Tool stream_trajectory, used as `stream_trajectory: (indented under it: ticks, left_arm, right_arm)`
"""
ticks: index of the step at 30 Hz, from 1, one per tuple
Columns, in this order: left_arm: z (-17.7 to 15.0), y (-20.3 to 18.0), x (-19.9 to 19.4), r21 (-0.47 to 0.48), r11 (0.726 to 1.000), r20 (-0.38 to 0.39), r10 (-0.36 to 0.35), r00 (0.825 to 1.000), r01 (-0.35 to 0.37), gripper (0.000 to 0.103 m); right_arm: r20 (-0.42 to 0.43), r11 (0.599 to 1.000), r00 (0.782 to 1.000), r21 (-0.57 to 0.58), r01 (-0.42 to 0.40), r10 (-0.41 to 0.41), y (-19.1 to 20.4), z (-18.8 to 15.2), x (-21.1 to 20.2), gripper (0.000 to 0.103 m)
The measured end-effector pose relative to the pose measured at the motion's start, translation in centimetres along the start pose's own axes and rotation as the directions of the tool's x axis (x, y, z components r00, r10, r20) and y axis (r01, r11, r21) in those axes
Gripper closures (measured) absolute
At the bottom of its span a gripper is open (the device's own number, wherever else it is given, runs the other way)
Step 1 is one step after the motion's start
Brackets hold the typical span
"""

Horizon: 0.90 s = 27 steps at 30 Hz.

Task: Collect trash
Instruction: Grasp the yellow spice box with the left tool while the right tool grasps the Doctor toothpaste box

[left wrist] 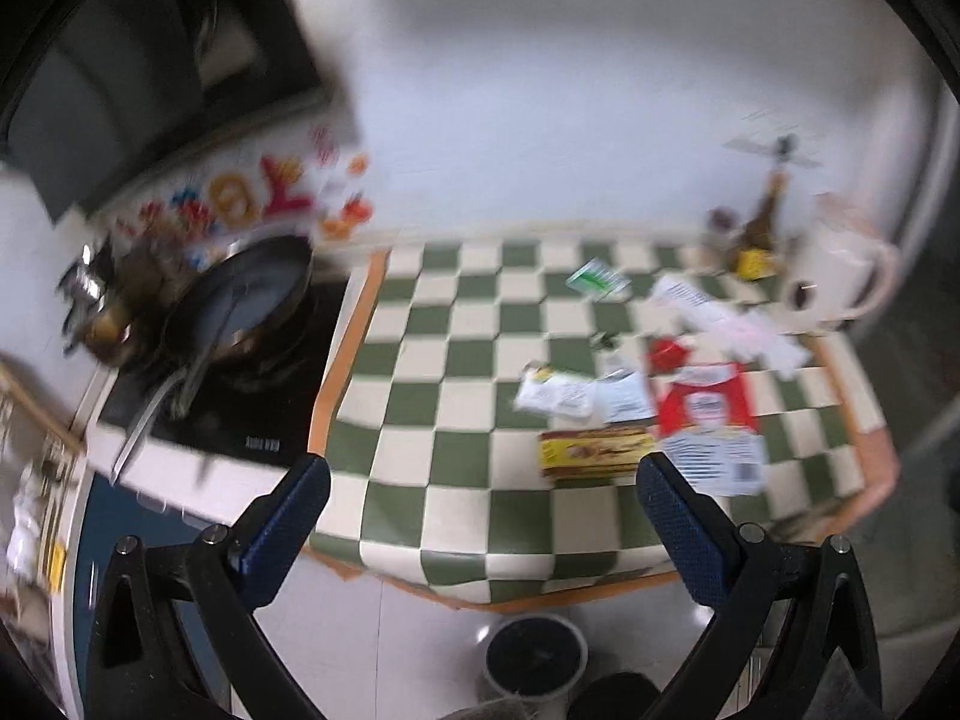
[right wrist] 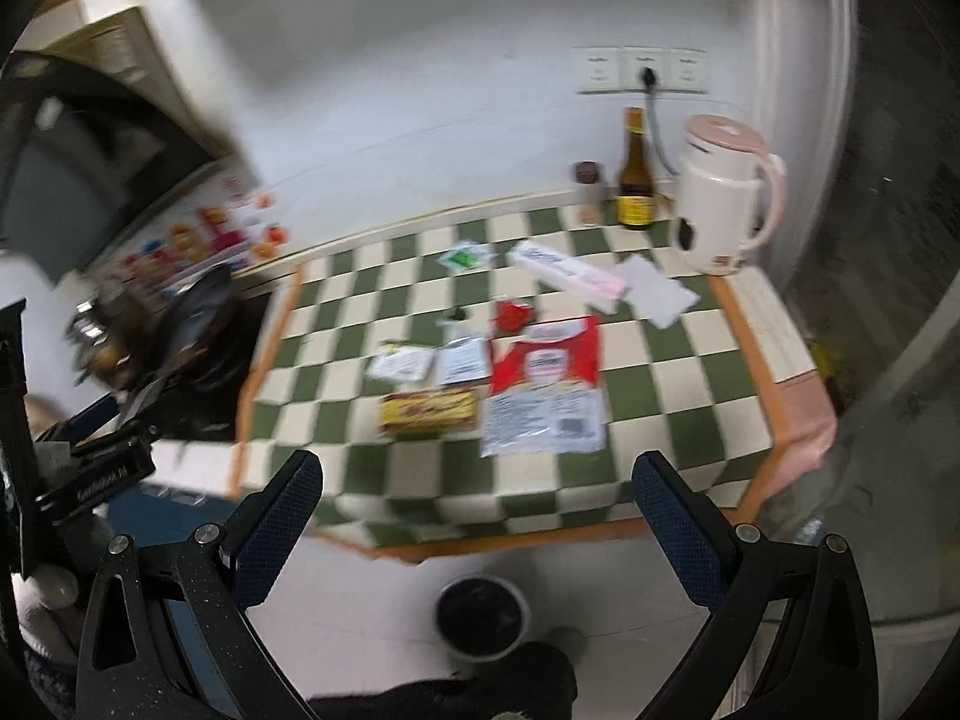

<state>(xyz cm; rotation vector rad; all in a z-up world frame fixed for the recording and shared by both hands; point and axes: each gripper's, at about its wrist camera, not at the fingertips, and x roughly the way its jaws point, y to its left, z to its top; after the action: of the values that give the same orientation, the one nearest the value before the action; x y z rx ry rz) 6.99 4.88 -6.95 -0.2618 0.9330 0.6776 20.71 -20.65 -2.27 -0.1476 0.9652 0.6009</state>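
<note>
Trash lies on a green-and-white checked counter (left wrist: 444, 414) (right wrist: 660, 396): a red-and-white packet (left wrist: 708, 420) (right wrist: 546, 390), a yellow-brown wrapper (left wrist: 594, 450) (right wrist: 429, 411), small white sachets (left wrist: 555, 393) (right wrist: 402, 363), a red scrap (left wrist: 666, 354) (right wrist: 510, 315), a green-white wrapper (left wrist: 597, 279) (right wrist: 465, 255), a white-pink box (right wrist: 570, 276) and white paper (right wrist: 657, 291). A white bin with a black liner (left wrist: 536, 657) (right wrist: 483, 615) stands on the floor below. My left gripper (left wrist: 480, 534) is open and empty in front of the counter. My right gripper (right wrist: 477, 531) is open and empty too.
A black frying pan (left wrist: 252, 300) sits on a black hob (left wrist: 240, 414) to the left. A white-pink kettle (right wrist: 726, 198) (left wrist: 840, 276), a brown bottle (right wrist: 635, 174) and a small jar (right wrist: 587, 192) stand at the back right. The left hand's gripper body (right wrist: 90, 468) shows at left.
</note>
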Motion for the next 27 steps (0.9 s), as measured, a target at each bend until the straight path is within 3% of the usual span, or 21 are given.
stream_trajectory:
  ticks: [3,6,8,10,11,13,16,17,19,21,22,23,24,25,27]
  left_arm:
    - [0.7,0.0,5.9,-0.075,0.997,-0.137,-0.021,0.990,0.010,0.000]
    - [0.7,-0.1,11.4,-0.198,0.979,-0.277,-0.093,0.956,0.038,0.000]
    - [0.2,-0.4,15.0,-0.294,0.955,-0.365,-0.145,0.920,0.033,0.000]
    - [-0.8,-1.0,18.1,-0.417,0.909,-0.439,-0.222,0.870,0.021,0.000]
    - [-1.4,-1.3,19.5,-0.483,0.876,-0.472,-0.266,0.841,0.006,0.000]
    - [-2.9,-2.2,22.9,-0.638,0.770,-0.494,-0.387,0.779,-0.022,0.000]
    - [-4.4,-3.5,26.6,-0.770,0.629,-0.495,-0.480,0.725,-0.110,0.004]
    - [-4.8,-4.0,28.0,-0.809,0.570,-0.484,-0.502,0.717,-0.147,0.005]
    - [-5.1,-4.5,29.8,-0.855,0.482,-0.457,-0.521,0.721,-0.194,0.006]
    - [-5.0,-4.9,31.2,-0.866,0.435,-0.461,-0.510,0.726,-0.245,0.010]
    - [-4.8,-5.0,31.6,-0.863,0.428,-0.471,-0.493,0.732,-0.267,0.016]
    - [-4.6,-5.2,31.9,-0.852,0.439,-0.489,-0.471,0.734,-0.287,0.031]
    - [-4.1,-5.5,32.0,-0.834,0.463,-0.512,-0.442,0.736,-0.302,0.031]
    - [-3.7,-5.6,31.9,-0.814,0.495,-0.528,-0.413,0.742,-0.304,0.036]
    - [-2.2,-6.3,31.6,-0.734,0.616,-0.564,-0.318,0.762,-0.286,0.042]
  right_arm:
    - [-0.053,0.999,0.998,0.000,0.035,-0.035,-2.2,2.3,4.8,0.000]
    - [-0.110,0.997,0.991,-0.007,0.074,-0.074,-4.7,4.9,10.6,0.000]
    - [-0.154,0.997,0.985,-0.011,0.081,-0.082,-6.5,6.6,15.2,0.000]
    - [-0.214,0.996,0.972,-0.035,0.087,-0.093,-8.1,8.4,20.3,0.000]
    - [-0.249,0.995,0.964,-0.054,0.086,-0.097,-8.7,9.1,22.9,0.000]
    - [-0.291,0.992,0.951,-0.093,0.082,-0.106,-9.2,9.9,26.6,0.000]
    - [-0.325,0.982,0.935,-0.164,0.094,-0.143,-9.7,11.3,31.7,0.000]
    - [-0.333,0.978,0.930,-0.183,0.097,-0.155,-9.9,11.9,33.2,0.000]
    - [-0.343,0.973,0.925,-0.212,0.095,-0.165,-9.9,12.6,35.0,0.000]
    - [-0.345,0.966,0.922,-0.240,0.092,-0.173,-9.9,13.4,36.4,0.000]
    - [-0.342,0.962,0.922,-0.259,0.091,-0.180,-9.8,13.8,37.0,0.000]
    - [-0.336,0.956,0.923,-0.277,0.093,-0.187,-9.6,14.2,37.5,0.000]
    - [-0.328,0.949,0.924,-0.300,0.095,-0.196,-9.4,14.8,38.1,0.000]
    - [-0.319,0.942,0.926,-0.323,0.094,-0.202,-9.0,15.4,38.8,0.000]
    - [-0.301,0.922,0.928,-0.375,0.096,-0.219,-8.3,16.6,40.2,0.000]
